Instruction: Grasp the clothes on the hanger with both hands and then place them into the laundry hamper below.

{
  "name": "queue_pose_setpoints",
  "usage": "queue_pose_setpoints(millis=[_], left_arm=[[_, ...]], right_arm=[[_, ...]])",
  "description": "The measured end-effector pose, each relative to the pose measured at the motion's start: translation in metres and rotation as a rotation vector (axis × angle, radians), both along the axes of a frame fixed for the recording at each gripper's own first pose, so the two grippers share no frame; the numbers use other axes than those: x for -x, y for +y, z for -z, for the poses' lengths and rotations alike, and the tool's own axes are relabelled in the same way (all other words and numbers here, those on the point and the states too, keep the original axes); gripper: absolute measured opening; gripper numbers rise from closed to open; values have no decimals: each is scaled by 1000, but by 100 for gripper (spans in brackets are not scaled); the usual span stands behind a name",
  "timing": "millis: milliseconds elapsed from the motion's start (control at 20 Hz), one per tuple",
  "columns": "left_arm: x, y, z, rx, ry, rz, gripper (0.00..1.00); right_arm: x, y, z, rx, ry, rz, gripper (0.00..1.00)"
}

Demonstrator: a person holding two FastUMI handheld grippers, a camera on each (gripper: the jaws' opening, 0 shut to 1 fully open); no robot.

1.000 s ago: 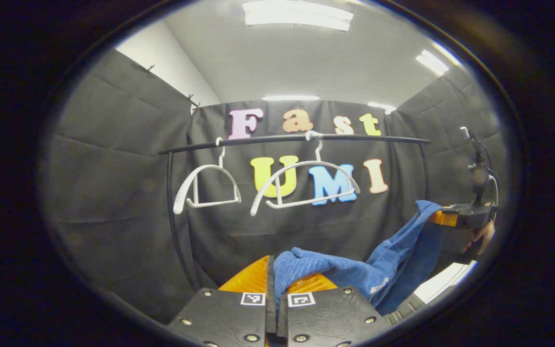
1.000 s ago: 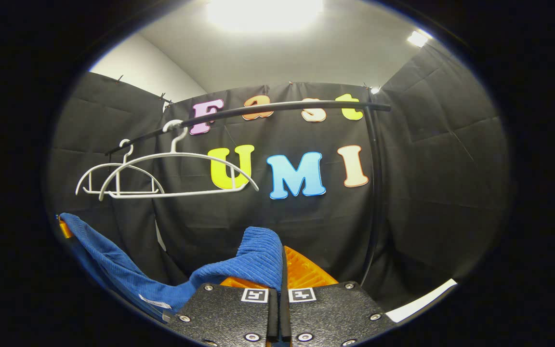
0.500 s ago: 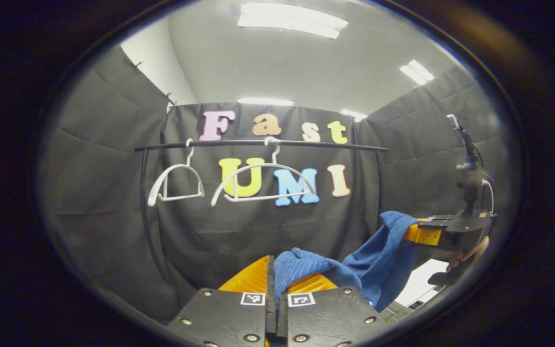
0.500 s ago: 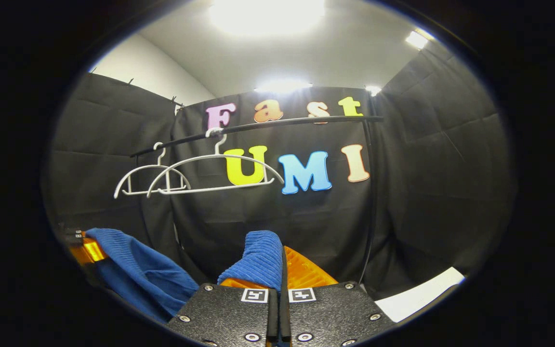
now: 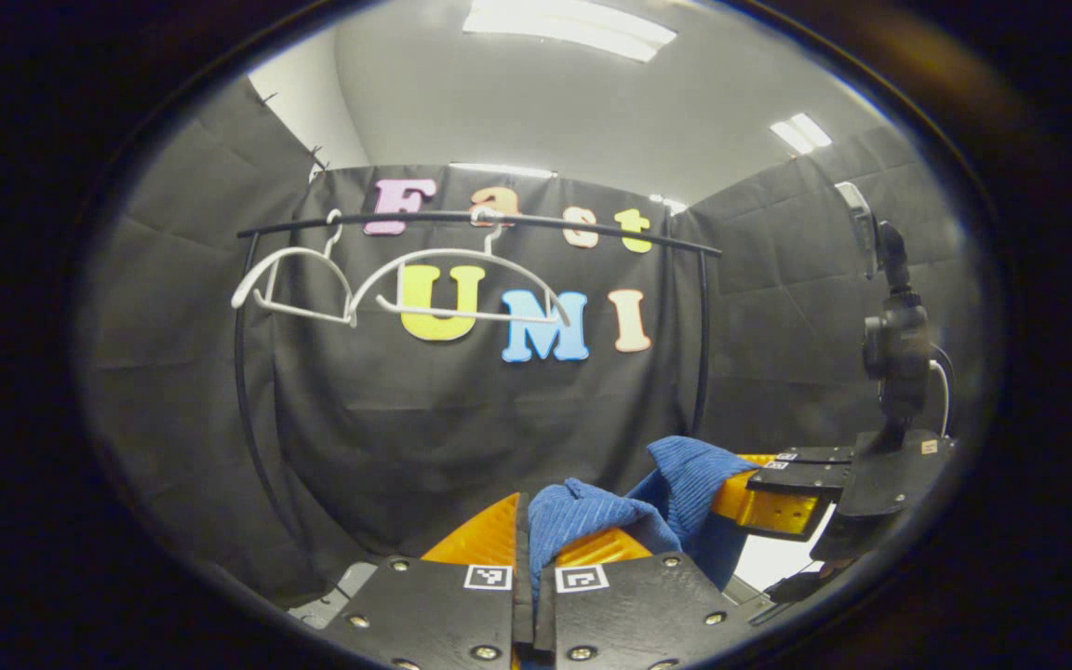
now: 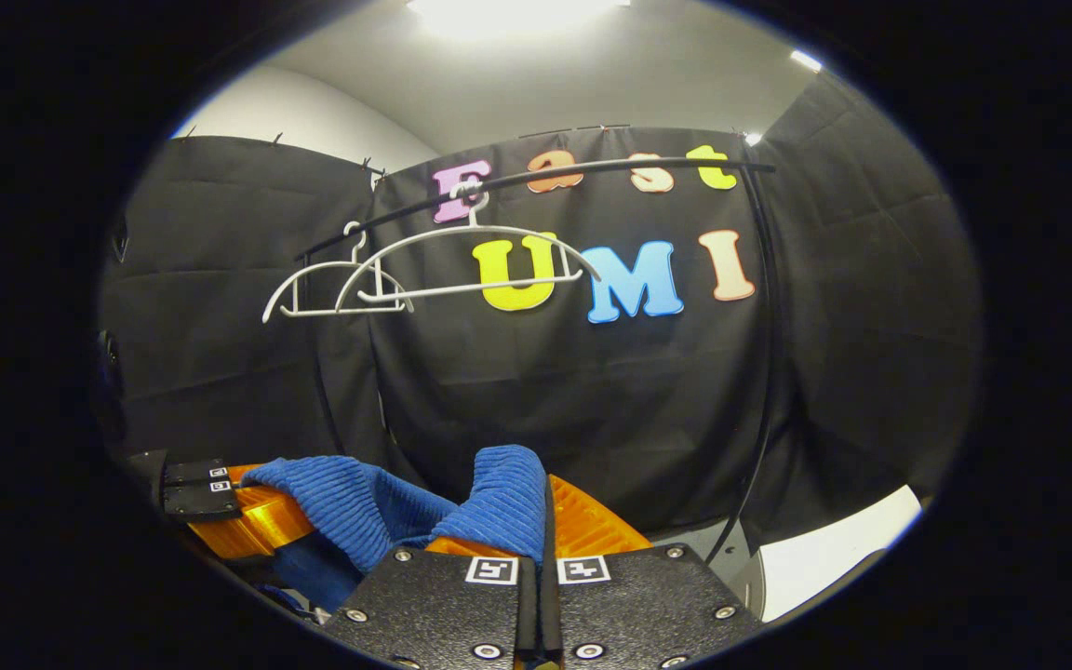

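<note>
left hand-held gripper (image 5: 525, 526) clamped on the blue cloth (image 5: 582, 516); right hand-held gripper (image 6: 545, 507) clamped on its other end; two bare hangers (image 6: 471, 265) on the rail (image 6: 536, 177); no legible labels.

Left gripper (image 5: 525, 530) at 6 o'clock pinches ribbed blue cloth (image 5: 582, 517); right gripper (image 5: 759, 502) at 4 o'clock grips its other end.

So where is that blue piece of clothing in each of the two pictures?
Left gripper view: the blue garment sits bottom centre, pinched in the left gripper, stretching right to the right gripper.
Right gripper view: it sits bottom centre-left, pinched in the near gripper, running left.
Shared landmark: the two white hangers on the black rail.
</note>
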State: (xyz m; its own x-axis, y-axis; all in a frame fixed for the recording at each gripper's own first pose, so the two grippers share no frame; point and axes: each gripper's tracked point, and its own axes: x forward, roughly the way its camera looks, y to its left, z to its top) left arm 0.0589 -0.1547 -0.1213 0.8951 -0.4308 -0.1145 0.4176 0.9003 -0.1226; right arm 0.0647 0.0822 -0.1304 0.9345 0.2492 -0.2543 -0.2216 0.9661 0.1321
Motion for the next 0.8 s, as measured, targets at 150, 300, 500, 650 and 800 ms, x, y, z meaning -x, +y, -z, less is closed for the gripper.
queue_pose_setpoints(millis=[150, 300, 500, 650, 800], left_arm=[[-3, 0, 41, -8, 75, -23, 0], [1, 1, 83, -31, 155, -46, 2], [-1, 5, 132, -61, 239, -72, 2], [-6, 18, 165, -80, 312, -103, 2], [-9, 17, 198, -113, 377, -115, 0]], right_arm=[[3, 1, 40, 3, 75, -13, 1], [1, 8, 75, 27, 139, -22, 1], [1, 7, 117, 61, 200, -29, 2], [7, 8, 142, 95, 239, -36, 2], [9, 9, 173, 132, 290, -54, 2]])
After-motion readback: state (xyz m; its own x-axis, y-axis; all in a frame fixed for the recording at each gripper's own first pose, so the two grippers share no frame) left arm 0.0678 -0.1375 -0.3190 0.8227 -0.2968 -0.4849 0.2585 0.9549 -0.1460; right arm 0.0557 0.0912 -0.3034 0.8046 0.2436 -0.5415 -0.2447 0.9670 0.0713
